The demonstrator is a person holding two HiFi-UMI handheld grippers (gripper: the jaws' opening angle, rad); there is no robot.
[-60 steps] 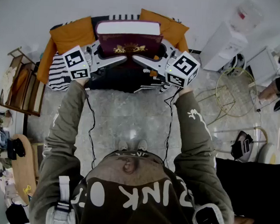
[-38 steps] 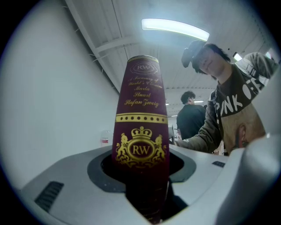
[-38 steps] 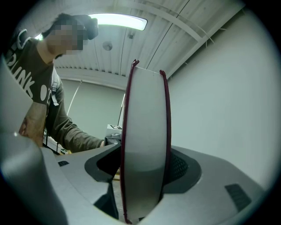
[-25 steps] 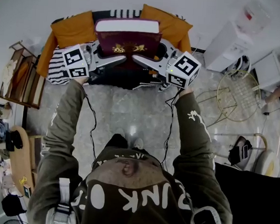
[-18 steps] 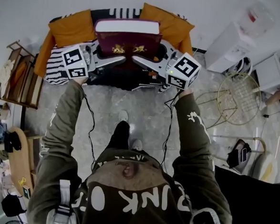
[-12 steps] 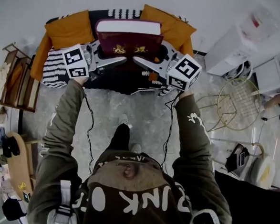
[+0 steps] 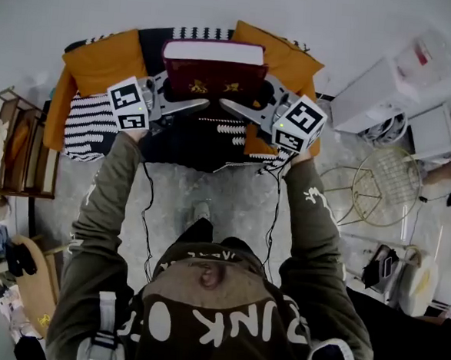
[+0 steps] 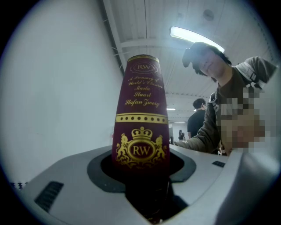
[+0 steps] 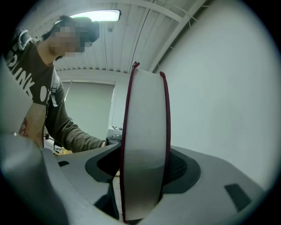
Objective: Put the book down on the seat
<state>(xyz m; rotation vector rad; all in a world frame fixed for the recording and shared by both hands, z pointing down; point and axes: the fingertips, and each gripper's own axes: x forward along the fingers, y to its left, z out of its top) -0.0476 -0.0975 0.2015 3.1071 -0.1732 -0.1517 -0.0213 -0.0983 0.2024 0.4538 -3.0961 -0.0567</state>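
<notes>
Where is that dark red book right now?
In the head view the book is top centre, clamped by the left gripper and the right gripper, over the black seat between orange cushions.

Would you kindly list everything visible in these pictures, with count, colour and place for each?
book: one, maroon with gold print, held over the seat between both grippers
seat: one, dark, against the wall
cushions: two, orange, at the seat's back
throw: one, black-and-white striped, draped over the seat
cabinet: one, white, right of the seat
wire stand: one, gold, on the floor at right
shelf: one, wooden, left of the seat
left gripper: one, white, shut on the book's spine side
right gripper: one, white, shut on the book's page side
sleeves: two, olive, behind the grippers
</notes>
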